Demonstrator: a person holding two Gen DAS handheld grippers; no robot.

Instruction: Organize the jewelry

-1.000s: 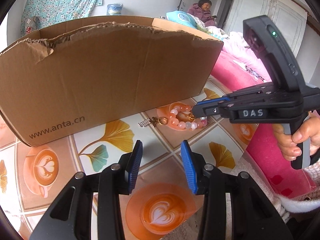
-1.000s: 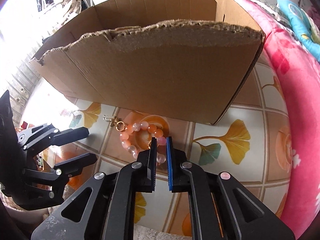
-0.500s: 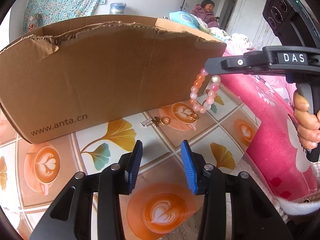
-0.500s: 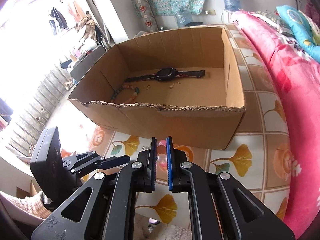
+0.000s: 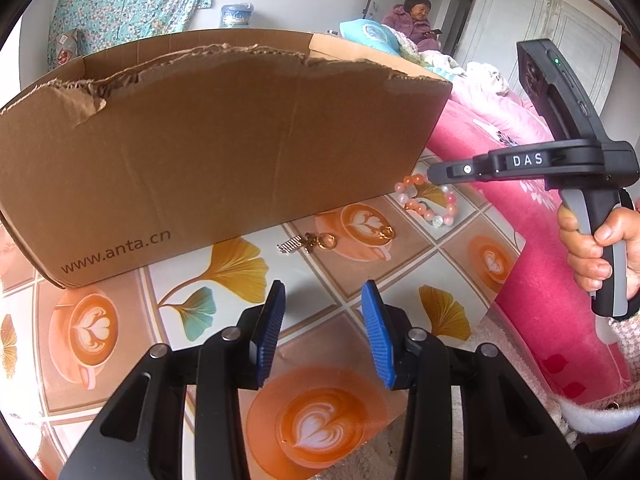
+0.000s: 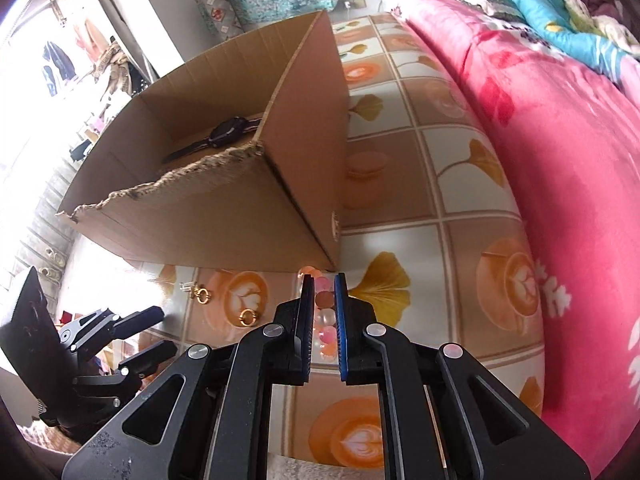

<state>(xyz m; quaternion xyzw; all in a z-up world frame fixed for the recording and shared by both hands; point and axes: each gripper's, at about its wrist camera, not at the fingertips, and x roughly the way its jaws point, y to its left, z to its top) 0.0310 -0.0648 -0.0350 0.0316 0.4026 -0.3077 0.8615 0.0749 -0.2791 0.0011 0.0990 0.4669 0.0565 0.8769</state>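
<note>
A pink and orange bead bracelet (image 5: 426, 206) lies as a flat loop on the patterned mat, just off the near right corner of the cardboard box (image 5: 224, 152). My right gripper (image 5: 434, 172) hovers over it. Its jaws are opening, and the beads (image 6: 325, 312) show in the narrow gap below the pads, which do not seem to press them. A gold charm with a silver piece (image 5: 306, 242) and a gold ring (image 5: 386, 232) lie in front of the box. A black watch (image 6: 230, 136) rests inside it. My left gripper (image 5: 322, 320) stands open and empty, nearer than the charm.
A pink quilted bed (image 6: 560, 160) runs along the right side of the mat. The box wall (image 6: 224, 216) has a torn top edge. A person (image 5: 416, 20) sits far behind the box. The left gripper (image 6: 156, 332) is at the lower left in the right wrist view.
The right gripper lifted the bracelet off the mat to the box's rim height, then moved right and down past the corner. The bracelet now lies beneath its tip. The left gripper stayed still.
</note>
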